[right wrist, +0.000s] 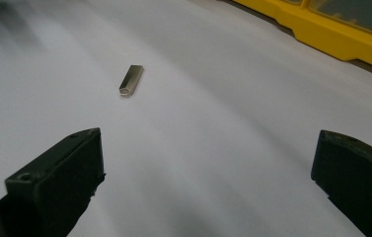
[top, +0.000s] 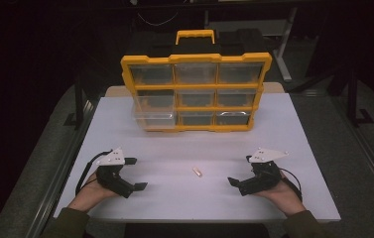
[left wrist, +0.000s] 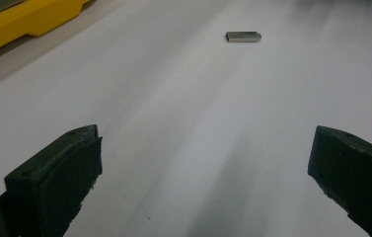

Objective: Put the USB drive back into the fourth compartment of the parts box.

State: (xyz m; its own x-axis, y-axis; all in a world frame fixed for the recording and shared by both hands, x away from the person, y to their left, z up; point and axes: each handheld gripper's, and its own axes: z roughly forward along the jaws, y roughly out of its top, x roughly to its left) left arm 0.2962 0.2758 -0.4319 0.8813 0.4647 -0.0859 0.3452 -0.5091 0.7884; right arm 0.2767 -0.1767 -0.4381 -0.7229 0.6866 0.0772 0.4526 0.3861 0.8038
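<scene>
High view: a small metal piece [top: 197, 172] lies flat on the white worktop [top: 184, 198], low in the frame's middle, between the left tongs [top: 136, 173] and the right tongs [top: 240, 170], both spread and holding nothing. Its long axis runs from upper left to lower right. Bare worktop surrounds it. Behind stands a yellow drawer organizer [top: 195, 92]; its clear drawers look empty, though glare hides detail.
</scene>
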